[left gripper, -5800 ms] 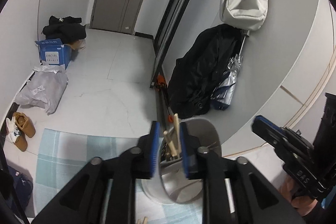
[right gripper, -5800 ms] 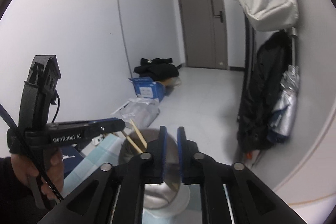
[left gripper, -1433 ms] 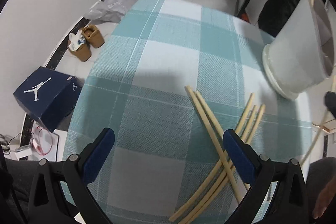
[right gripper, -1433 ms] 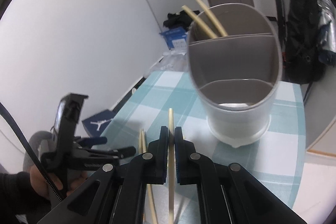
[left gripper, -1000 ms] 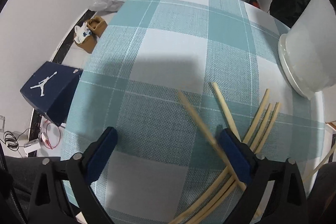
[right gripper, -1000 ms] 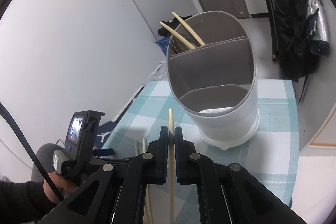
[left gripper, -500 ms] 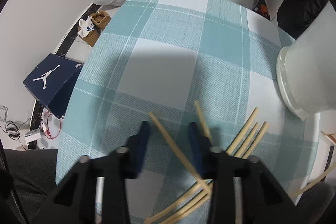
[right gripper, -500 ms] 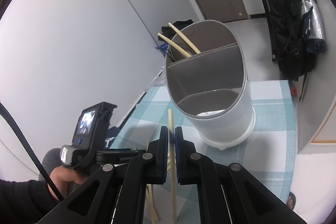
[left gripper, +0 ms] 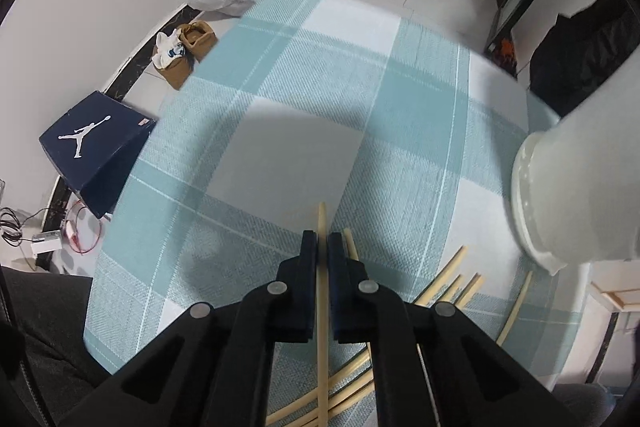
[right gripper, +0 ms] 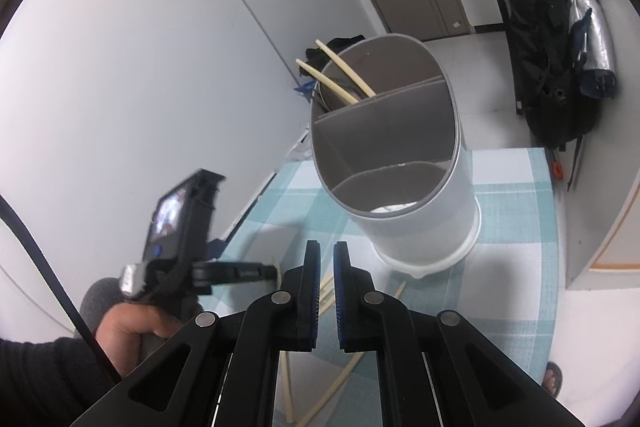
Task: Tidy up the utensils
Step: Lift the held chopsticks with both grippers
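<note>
The left tongs [left gripper: 322,247] point steeply down at the checked tablecloth [left gripper: 300,107] and are pressed together on a single chopstick [left gripper: 321,223], which runs straight along the slot between the jaws with its tip poking out just ahead of them; pinching it lengthwise like this probably keeps it in line with the tongs, so it can later be tipped upright and dropped end-first into a narrow opening. Just to the right of these tongs, and partly beneath them, the remaining loose chopsticks [left gripper: 444,283] lie fanned and crossed on the cloth, which is likely why only one is taken at a time. The white holder [right gripper: 420,219] stands ahead and to the right of the left tongs, and directly ahead of the right tongs [right gripper: 327,267], near them but apart. Its inside is split into three compartments: two chopsticks [right gripper: 344,75] lean in the one farthest from the right tongs, while the middle and near ones look empty. The right tongs hang over the cloth with their jaws almost together and nothing seen between them, seemingly waiting their turn while the hand [right gripper: 132,327] gripping the left tongs works low at their left
</note>
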Motion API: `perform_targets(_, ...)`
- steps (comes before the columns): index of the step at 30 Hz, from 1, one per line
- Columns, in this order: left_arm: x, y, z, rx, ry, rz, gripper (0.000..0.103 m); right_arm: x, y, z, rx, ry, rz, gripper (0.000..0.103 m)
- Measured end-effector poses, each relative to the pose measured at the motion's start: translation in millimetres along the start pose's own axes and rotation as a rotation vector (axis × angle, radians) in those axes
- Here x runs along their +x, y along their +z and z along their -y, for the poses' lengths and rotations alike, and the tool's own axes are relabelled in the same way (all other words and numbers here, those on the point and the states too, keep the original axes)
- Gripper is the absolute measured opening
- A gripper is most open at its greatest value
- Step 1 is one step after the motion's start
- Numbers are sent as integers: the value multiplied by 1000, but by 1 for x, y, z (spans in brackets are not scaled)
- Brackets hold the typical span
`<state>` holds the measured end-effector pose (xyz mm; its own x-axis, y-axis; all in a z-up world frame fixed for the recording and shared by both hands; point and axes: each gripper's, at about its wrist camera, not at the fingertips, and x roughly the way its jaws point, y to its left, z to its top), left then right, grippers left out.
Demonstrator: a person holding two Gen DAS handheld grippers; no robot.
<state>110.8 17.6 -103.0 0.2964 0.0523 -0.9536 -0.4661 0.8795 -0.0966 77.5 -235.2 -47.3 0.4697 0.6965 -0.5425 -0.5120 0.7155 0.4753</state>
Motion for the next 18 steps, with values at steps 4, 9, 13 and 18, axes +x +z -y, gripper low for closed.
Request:
perform_targets(4, -17, 3, -7, -16, -54, 69, 2, 5, -3, 7, 13, -48, -26, 8)
perform_targets(9, -35, 5, -18, -24, -154, 143, 2, 16, -13, 23, 78, -133, -82, 31)
perform_targets(13, -45, 5, -28, -39, -243, 183, 2, 26, -23, 28, 106, -183, -129, 40)
perform_targets(18, -50, 10, -41, -37, -329, 219, 2, 51, -32, 23, 72, -259, -216, 40)
